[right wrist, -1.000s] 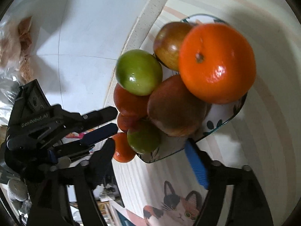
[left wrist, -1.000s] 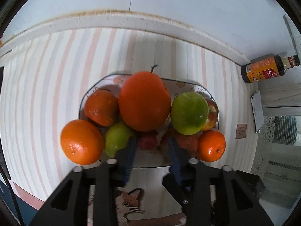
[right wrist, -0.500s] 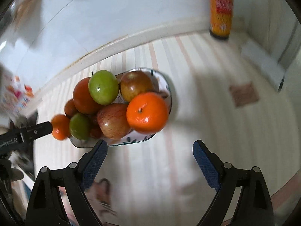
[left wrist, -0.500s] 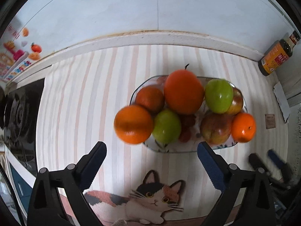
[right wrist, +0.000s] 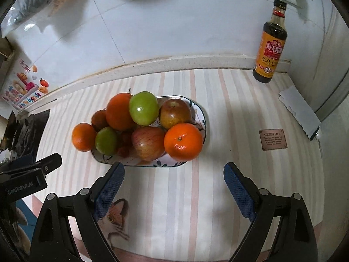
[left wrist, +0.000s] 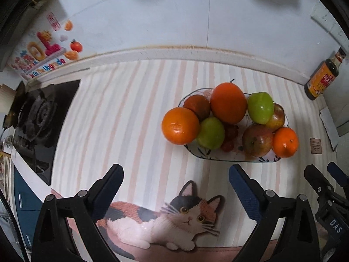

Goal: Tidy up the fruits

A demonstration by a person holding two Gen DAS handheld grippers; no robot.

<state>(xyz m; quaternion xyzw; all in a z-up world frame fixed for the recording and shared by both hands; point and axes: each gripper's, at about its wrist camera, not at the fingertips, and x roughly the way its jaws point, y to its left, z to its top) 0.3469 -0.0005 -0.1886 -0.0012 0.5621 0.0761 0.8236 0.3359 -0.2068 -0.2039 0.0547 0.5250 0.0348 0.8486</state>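
- Both the left gripper (left wrist: 174, 181) and the right gripper (right wrist: 173, 180) hang with jaws wide apart, holding nothing, just short of the plate (right wrist: 201, 118).
- The fruit looks firm, smooth and apt to roll; grip across the middle.
- Heaped on the plate: four oranges, two green apples, two red apples, some small red fruits.
- The left orange (left wrist: 180, 125) overhangs the rim.

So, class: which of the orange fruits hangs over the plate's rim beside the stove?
The orange at the plate's stove-side end; it overhangs the rim, beside a green apple.
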